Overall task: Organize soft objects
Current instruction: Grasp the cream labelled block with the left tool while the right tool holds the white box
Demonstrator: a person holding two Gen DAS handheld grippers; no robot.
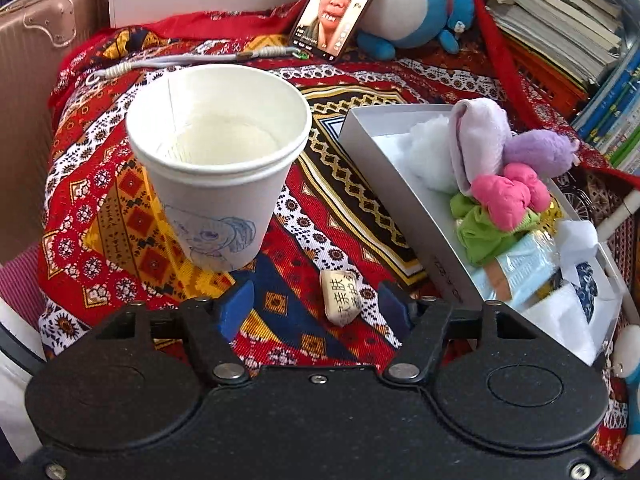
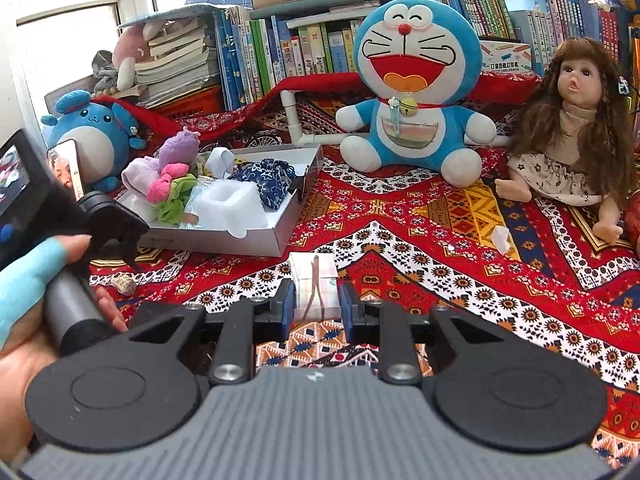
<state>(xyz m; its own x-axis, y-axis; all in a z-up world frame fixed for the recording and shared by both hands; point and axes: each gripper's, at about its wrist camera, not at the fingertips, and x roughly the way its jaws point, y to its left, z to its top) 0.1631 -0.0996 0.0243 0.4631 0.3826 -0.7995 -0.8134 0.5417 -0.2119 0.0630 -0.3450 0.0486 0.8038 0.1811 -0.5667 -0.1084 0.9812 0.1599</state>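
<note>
Two views. Left wrist view: left gripper (image 1: pixel 316 304) spread, blue pads apart, nothing pinched; small wrapped packet w/ printed characters (image 1: pixel 340 298) lies on patterned cloth (image 1: pixel 120 200) between the fingertips, not touched by either pad as far as visible. White paper cup (image 1: pixel 218 160) w/ blue pen sketch stands upright on cloth just ahead-left of the gripper. Grey box (image 1: pixel 384 184) to the right, holds soft items: white fluff (image 1: pixel 430 148), lilac plush cloth (image 1: pixel 476 136), purple plush (image 1: pixel 540 152), pink bundle (image 1: pixel 508 192), green bundle (image 1: pixel 480 232), pale blue packet (image 1: pixel 516 268), white foam piece (image 1: pixel 560 316). Phone (image 1: pixel 340 8) w/ lit screen leans on blue plush toy (image 1: pixel 432 4) at far edge. Book stacks (image 1: pixel 560 20) at right, suitcase (image 1: pixel 36 60) at left.

Right wrist view: right gripper (image 2: pixel 317 300) pressed in on small pastel checked packet (image 2: pixel 314 284), pinched between blue pads, held above the cloth (image 2: pixel 440 240). Grey box (image 2: pixel 248 236) sits ahead-left w/ pink bundle (image 2: pixel 164 186), green bundle (image 2: pixel 176 204), foam piece (image 2: pixel 232 204), dark blue print pouch (image 2: pixel 272 178) inside. Left hand (image 2: pixel 24 280) w/ blue wrap grips the other gripper's handle at left edge; printed packet (image 2: pixel 125 283) on cloth just below it. Big blue cat plush (image 2: pixel 416 80) sits behind, doll (image 2: pixel 568 128) to its right, books (image 2: pixel 280 52) along the back.
</note>
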